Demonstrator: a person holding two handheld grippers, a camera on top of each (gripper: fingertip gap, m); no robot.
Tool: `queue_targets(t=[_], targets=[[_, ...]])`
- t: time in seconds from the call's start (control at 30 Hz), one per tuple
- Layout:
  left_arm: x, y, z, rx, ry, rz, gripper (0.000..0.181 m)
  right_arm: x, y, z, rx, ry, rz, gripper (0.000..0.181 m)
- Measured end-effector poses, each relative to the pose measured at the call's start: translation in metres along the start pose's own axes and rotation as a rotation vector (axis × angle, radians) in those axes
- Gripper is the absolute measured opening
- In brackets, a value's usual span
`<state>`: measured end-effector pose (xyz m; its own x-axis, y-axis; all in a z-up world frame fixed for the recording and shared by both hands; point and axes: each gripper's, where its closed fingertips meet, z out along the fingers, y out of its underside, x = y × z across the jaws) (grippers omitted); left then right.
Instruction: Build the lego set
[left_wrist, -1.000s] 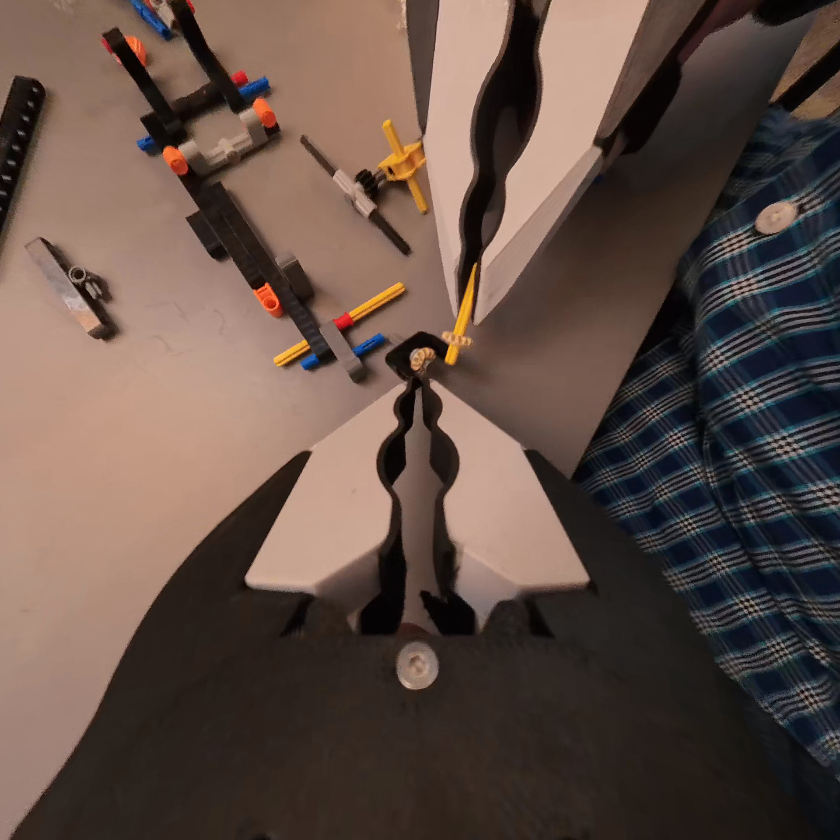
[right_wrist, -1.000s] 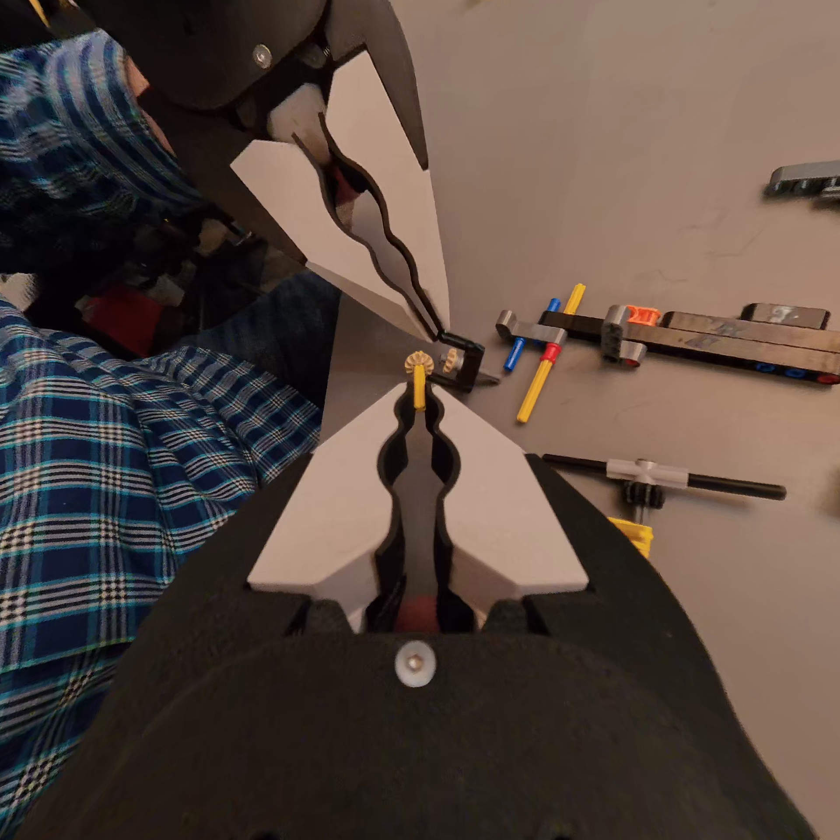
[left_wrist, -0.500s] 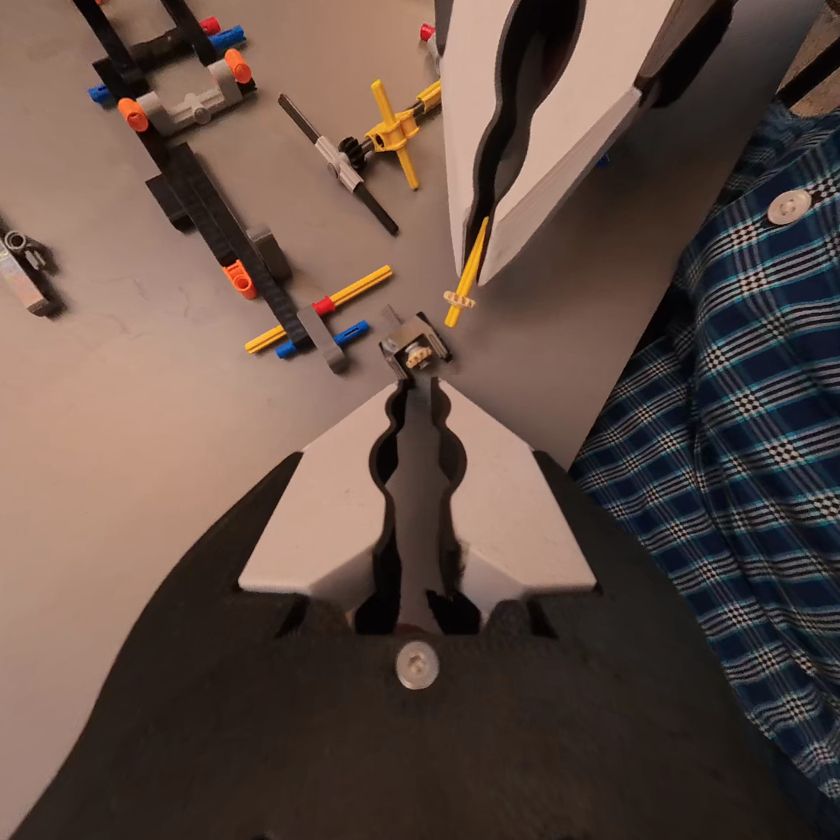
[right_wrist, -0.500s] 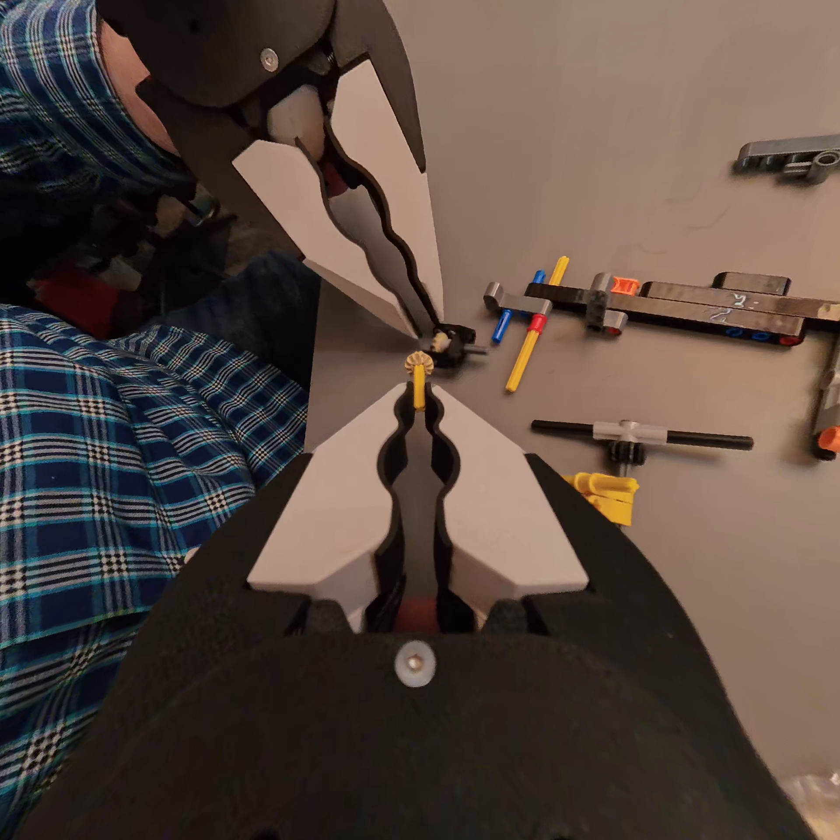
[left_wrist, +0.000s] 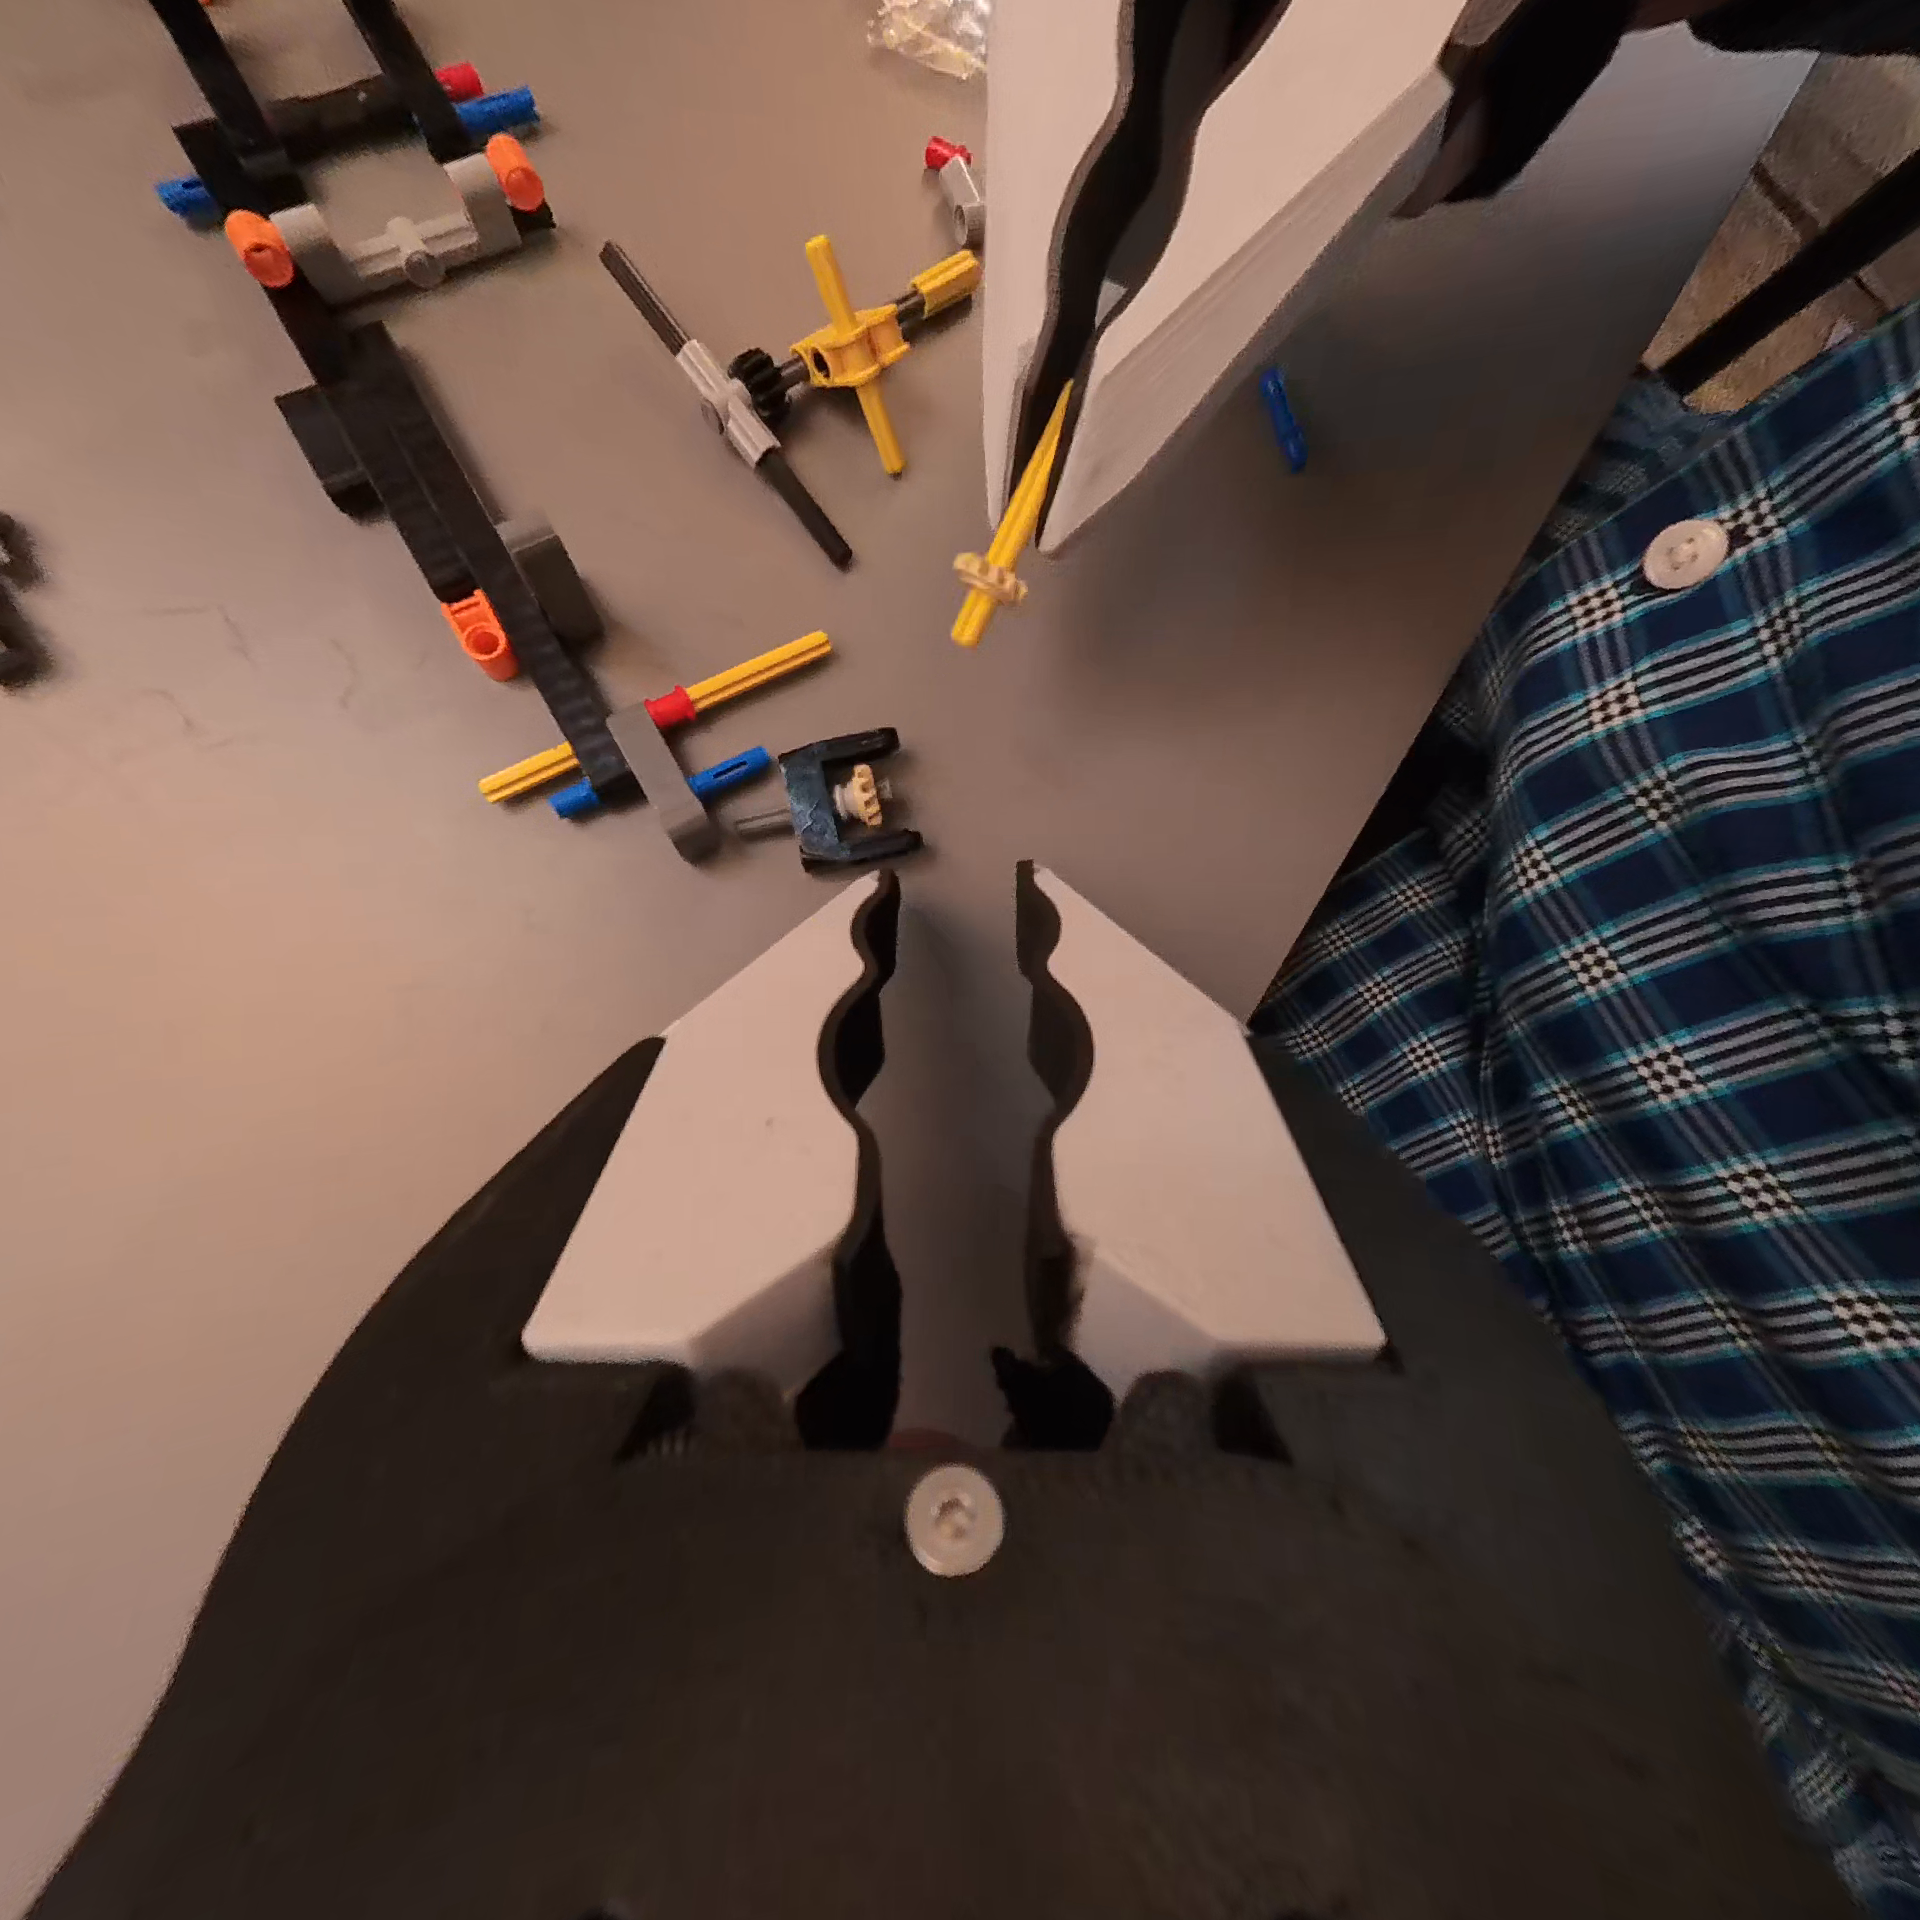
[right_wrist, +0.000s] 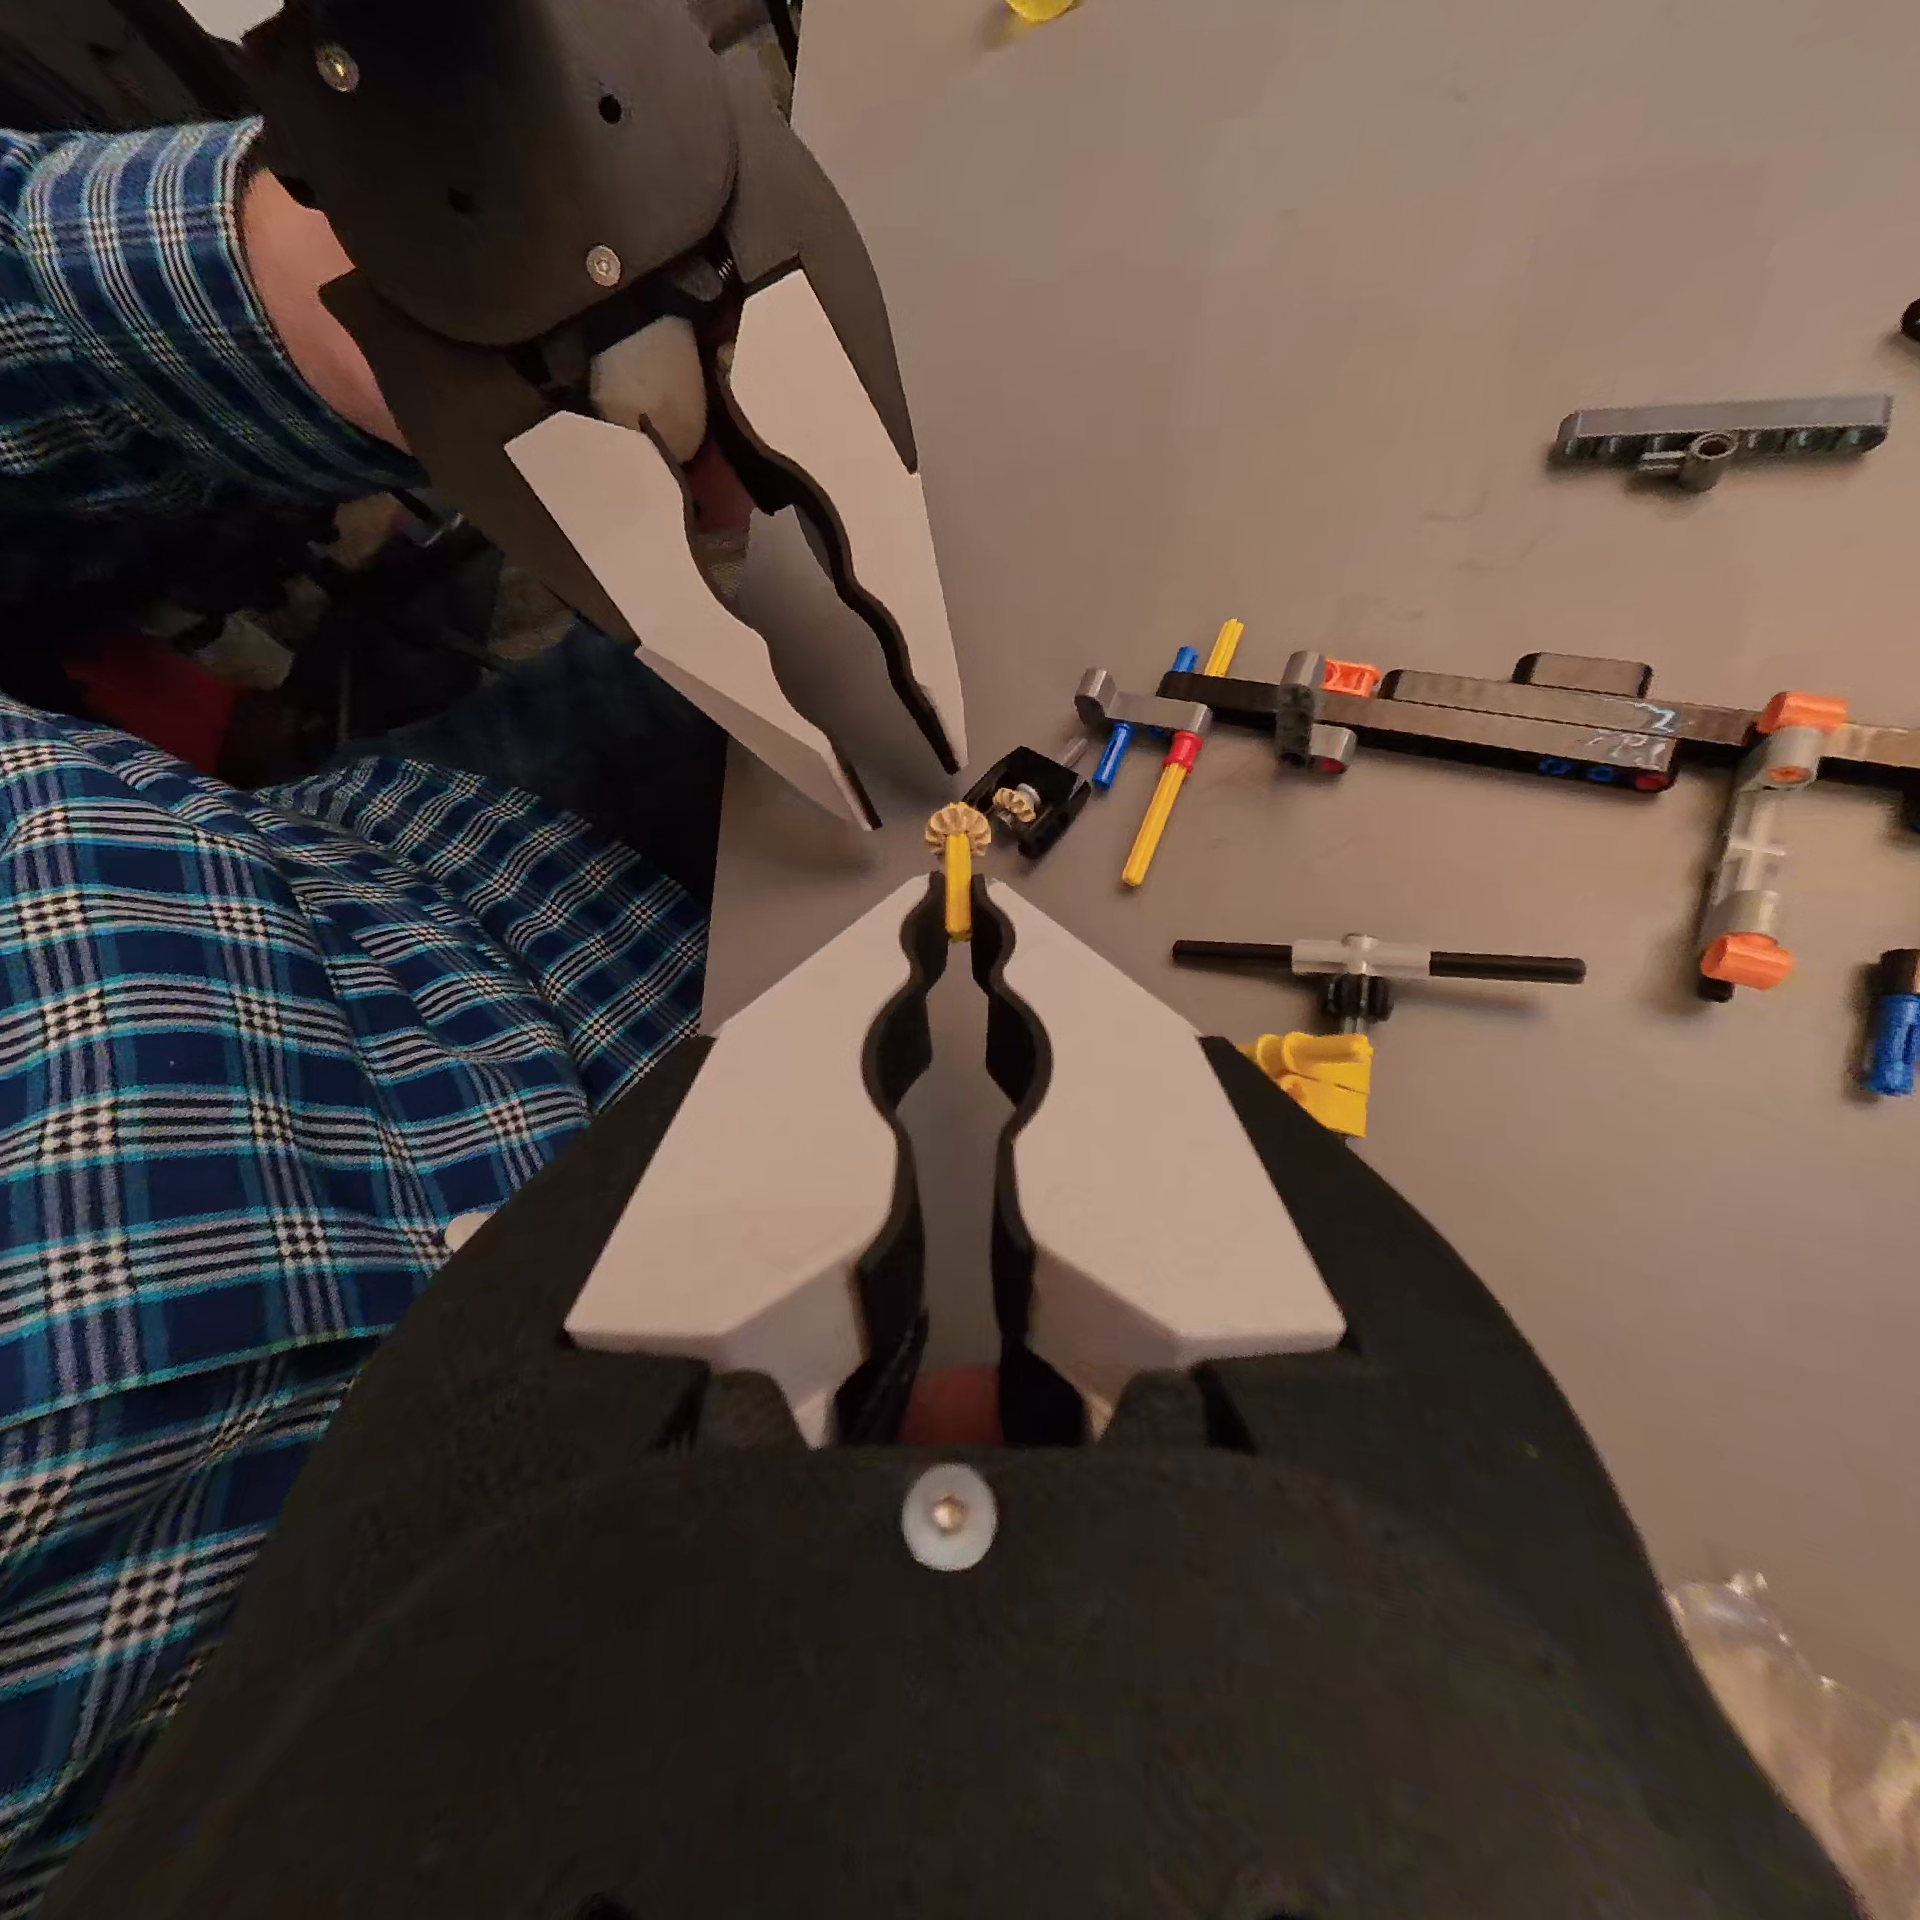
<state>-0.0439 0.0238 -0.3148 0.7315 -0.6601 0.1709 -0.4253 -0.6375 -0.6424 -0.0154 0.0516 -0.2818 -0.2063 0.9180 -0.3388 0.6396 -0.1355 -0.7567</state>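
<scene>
My left gripper (left_wrist: 954, 878) is open and empty, just in front of a small black U-shaped bracket (left_wrist: 847, 800) with a tan gear inside, which lies on the grey table. My right gripper (right_wrist: 956, 896) is shut on a short yellow axle (right_wrist: 956, 883) with a tan bevel gear (right_wrist: 951, 828) on its tip, held above the table. In the left wrist view the axle (left_wrist: 1003, 551) points down-left from the right gripper (left_wrist: 1039, 520), apart from the bracket. In the right wrist view the left gripper (right_wrist: 914, 790) hovers beside the bracket (right_wrist: 1029, 800).
A long black beam assembly (left_wrist: 447, 540) with orange, blue and yellow parts lies left of the bracket. A black axle with a yellow cross piece (left_wrist: 831, 353) lies beyond. A grey beam (right_wrist: 1725, 431) lies far off. A person's plaid shirt (left_wrist: 1662, 935) is at the table edge. The left gripper's tips are roughly 6 cm from the right gripper's. My left gripper's tips are some 15 cm from the grey beam (right_wrist: 1725, 431).
My left gripper has opened and let go of the black bracket, which now lies on the table. The right gripper with the yellow axle has drawn away from the bracket.
</scene>
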Motion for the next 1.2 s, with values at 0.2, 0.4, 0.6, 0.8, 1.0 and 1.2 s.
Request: queue_targets(t=[0.2,0.4,0.6,0.8,1.0,1.2], targets=[[-0.006,-0.005,-0.006,0.033,-0.058,-0.005,0.028,0.005,0.0,-0.006,0.019,0.022,0.003,0.001],[-0.009,-0.032,-0.019,0.143,-0.13,0.008,0.042,0.006,-0.011,-0.013,0.088,0.021,0.008,0.001],[0.006,-0.072,-0.034,0.278,-0.063,0.066,0.06,-0.007,-0.031,-0.025,0.216,-0.088,0.044,0.001],[0.019,-0.09,-0.032,0.333,0.075,0.038,0.054,-0.015,-0.039,-0.03,0.25,-0.1,-0.025,0.002],[0.025,-0.1,-0.038,0.417,0.268,-0.106,0.029,-0.024,-0.047,-0.038,0.29,-0.084,-0.158,0.001],[0.036,-0.104,-0.046,0.494,0.462,-0.254,0.015,-0.033,-0.051,-0.041,0.277,-0.009,-0.342,0.002]])
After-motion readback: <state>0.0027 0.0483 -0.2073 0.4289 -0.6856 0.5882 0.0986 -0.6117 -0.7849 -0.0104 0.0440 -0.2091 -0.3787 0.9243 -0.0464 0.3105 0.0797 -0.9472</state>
